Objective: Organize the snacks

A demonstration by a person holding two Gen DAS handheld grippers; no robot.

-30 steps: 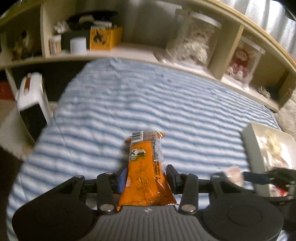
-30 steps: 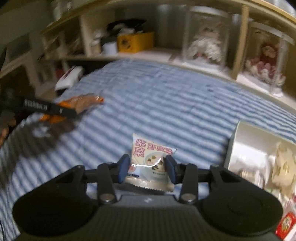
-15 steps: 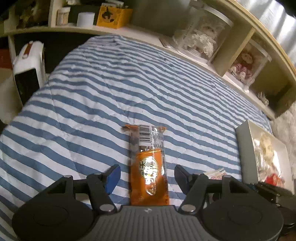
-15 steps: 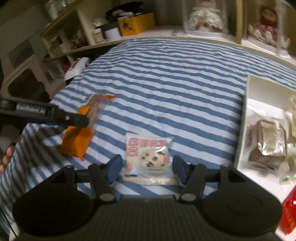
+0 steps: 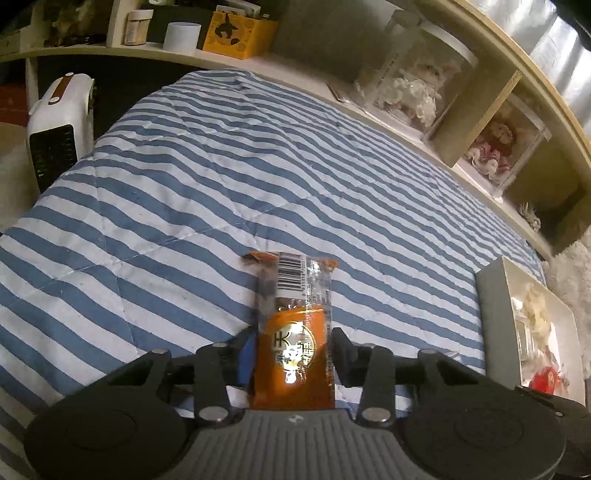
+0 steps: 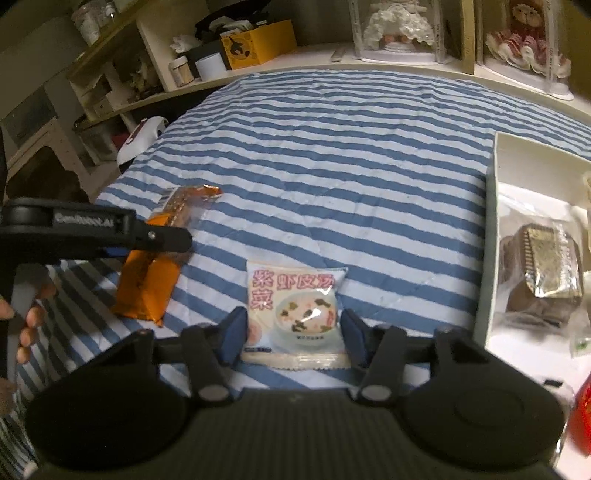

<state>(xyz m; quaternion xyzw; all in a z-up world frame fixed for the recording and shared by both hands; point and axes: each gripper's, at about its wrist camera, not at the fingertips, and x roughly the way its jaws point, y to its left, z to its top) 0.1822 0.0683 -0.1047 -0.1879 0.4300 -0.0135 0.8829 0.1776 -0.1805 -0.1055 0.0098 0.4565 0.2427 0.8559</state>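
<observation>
Far left: white heater (image 5: 55, 122) off the bed edge, shelf w/ yellow box (image 5: 238, 33) behind.

Left gripper (image 5: 293, 354) clenched on orange snack bar (image 5: 293, 332); jaws just been closing, pads now pressing both sides of the wrapper. Half a sec ago jaws stood wide w/ bar lying loose between them on the striped bedspread (image 5: 221, 166). Barcode end of the bar sticking out fwd past the pads, lower end tucked toward the gripper body.

Centre-right: right gripper (image 6: 293, 332) around the white soup packet (image 6: 295, 306), jaws narrowed vs. half a sec ago, blue pads at the packet's edges; looks like grasping, though contact on the right pad not fully certain.

Far right: white tray (image 6: 491, 221) on the bed, already holding wrapped snacks incl. a brown foil-topped pack (image 6: 543, 269).

Meaning for task: both snacks likely re-secured, prob. ready to lift + carry right into tray. Not yet in tray.
</observation>
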